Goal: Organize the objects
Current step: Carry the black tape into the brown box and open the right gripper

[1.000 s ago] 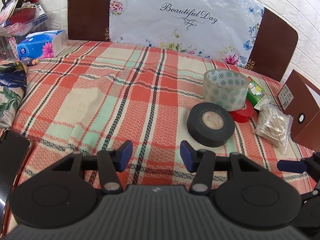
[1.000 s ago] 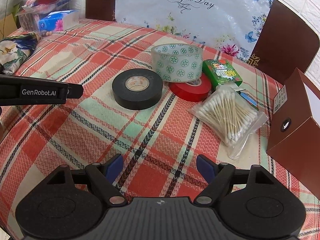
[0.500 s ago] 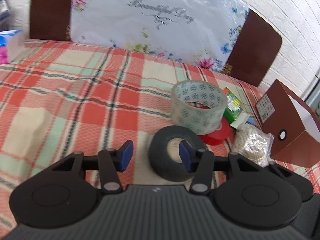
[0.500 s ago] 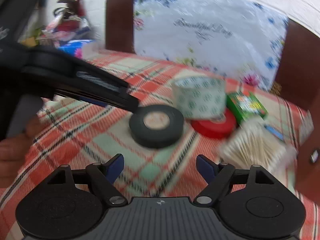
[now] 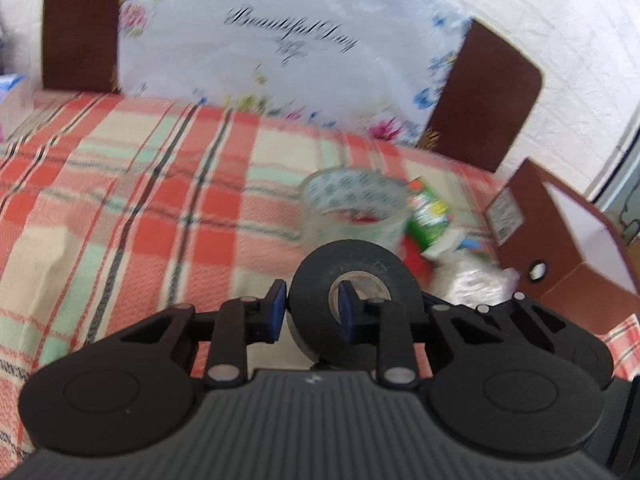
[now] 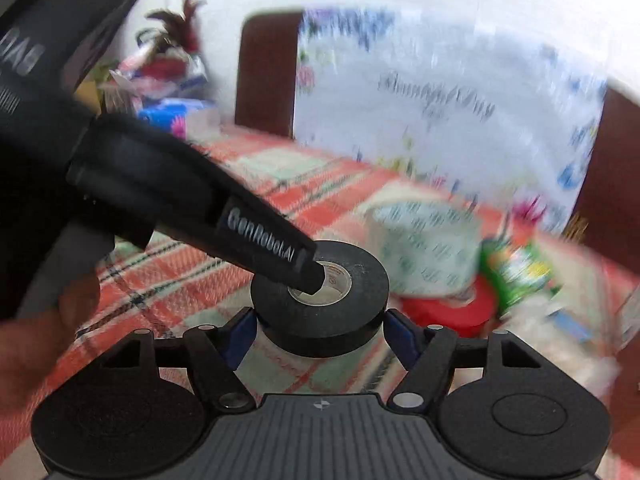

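Note:
A black tape roll (image 5: 376, 276) (image 6: 320, 312) lies on the plaid tablecloth (image 5: 160, 208). My left gripper (image 5: 310, 312) has closed on the roll's left wall: one finger is outside the rim, the other inside the core hole. In the right wrist view that inner finger (image 6: 280, 256) reaches into the core. My right gripper (image 6: 320, 332) is open, its jaws on either side of the roll. Behind stand a clear patterned tape roll (image 5: 352, 208) (image 6: 424, 248), a red tape roll (image 6: 448, 312) and a green box (image 5: 428, 216) (image 6: 516, 272).
An open brown cardboard box (image 5: 568, 240) stands at the right. A cotton swab bag (image 5: 472, 280) lies beside it. A floral "Beautiful Day" sheet (image 5: 280, 40) and two brown chair backs (image 5: 80, 24) stand behind the table. A blue tissue pack (image 6: 176, 116) is at the far left.
Both grippers have moved in on the black tape roll. My left jaws have narrowed onto its wall. My right gripper has come forward until its open jaws flank the roll.

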Demonstrator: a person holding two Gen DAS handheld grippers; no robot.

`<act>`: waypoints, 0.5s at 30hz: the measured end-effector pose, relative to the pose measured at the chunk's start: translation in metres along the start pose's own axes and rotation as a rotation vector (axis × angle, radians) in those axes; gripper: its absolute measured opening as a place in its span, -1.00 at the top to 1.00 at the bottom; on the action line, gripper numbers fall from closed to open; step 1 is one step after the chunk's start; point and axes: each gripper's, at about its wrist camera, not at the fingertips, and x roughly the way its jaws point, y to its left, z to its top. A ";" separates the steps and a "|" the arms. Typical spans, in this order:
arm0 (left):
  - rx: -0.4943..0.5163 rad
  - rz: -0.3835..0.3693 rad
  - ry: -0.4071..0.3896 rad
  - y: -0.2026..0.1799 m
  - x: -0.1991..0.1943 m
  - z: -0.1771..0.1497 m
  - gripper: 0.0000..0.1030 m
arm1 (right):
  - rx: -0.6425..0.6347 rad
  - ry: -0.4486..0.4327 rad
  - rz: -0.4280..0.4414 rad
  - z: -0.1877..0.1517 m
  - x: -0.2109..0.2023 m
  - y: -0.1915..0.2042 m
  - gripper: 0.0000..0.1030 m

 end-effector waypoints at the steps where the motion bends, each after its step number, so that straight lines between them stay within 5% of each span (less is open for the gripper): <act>1: 0.025 -0.009 -0.017 -0.014 -0.004 0.005 0.43 | -0.015 -0.028 -0.028 0.001 -0.011 0.000 -0.32; 7: 0.197 -0.125 -0.064 -0.121 0.005 0.037 0.43 | -0.008 -0.149 -0.229 0.008 -0.069 -0.054 -0.32; 15: 0.349 -0.262 -0.017 -0.262 0.069 0.040 0.42 | 0.187 -0.095 -0.412 -0.013 -0.129 -0.185 -0.33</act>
